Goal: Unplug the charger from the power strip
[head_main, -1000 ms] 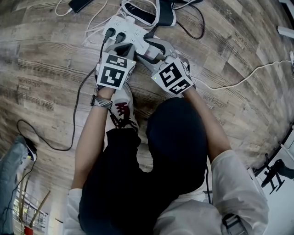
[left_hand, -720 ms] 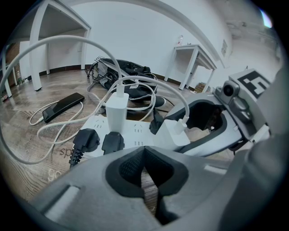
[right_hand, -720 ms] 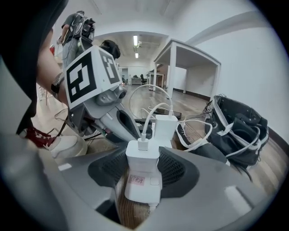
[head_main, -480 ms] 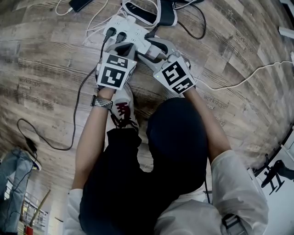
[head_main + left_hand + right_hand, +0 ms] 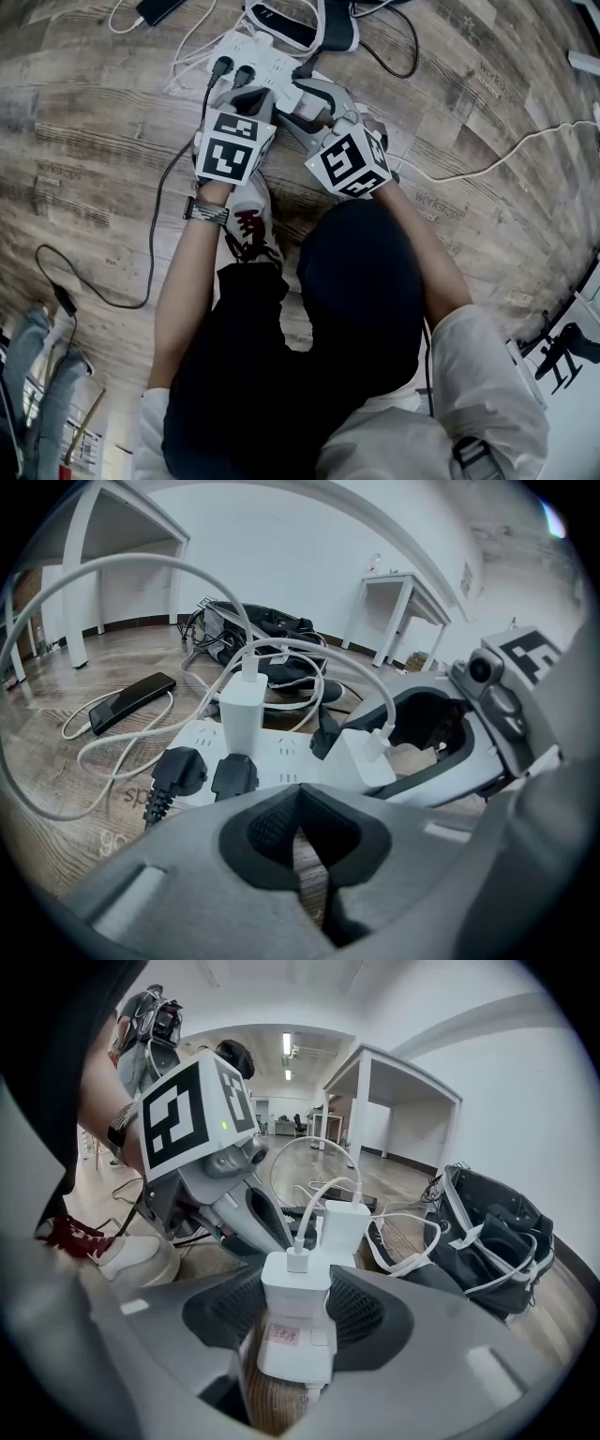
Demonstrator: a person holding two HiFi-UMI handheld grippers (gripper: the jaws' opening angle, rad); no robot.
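Note:
A white power strip [image 5: 255, 58] lies on the wooden floor; in the left gripper view the power strip [image 5: 281, 755] carries two black plugs [image 5: 208, 774] and a tall white charger [image 5: 243, 708]. A second, squat white charger [image 5: 295, 1288] with a white cable stands at the strip's end. My right gripper [image 5: 295, 1305] is shut on this charger [image 5: 361, 759]; its prongs are hidden. My left gripper [image 5: 298, 841] is shut with nothing between its jaws, tip down just in front of the strip. From the head view both grippers, left [image 5: 247, 97] and right [image 5: 309, 99], meet at the strip's near side.
A black phone [image 5: 131, 697] on a white cable lies left of the strip. A black bag [image 5: 497, 1232] sits behind it. A black cord [image 5: 159, 234] crosses the floor. My white shoe with red laces [image 5: 248, 220] is under the left gripper. A person's legs [image 5: 37, 375] are at lower left.
The right gripper's marker cube has shifted slightly left and turned, with the charger still held. The left gripper has barely moved. The legs at lower left have stepped further in.

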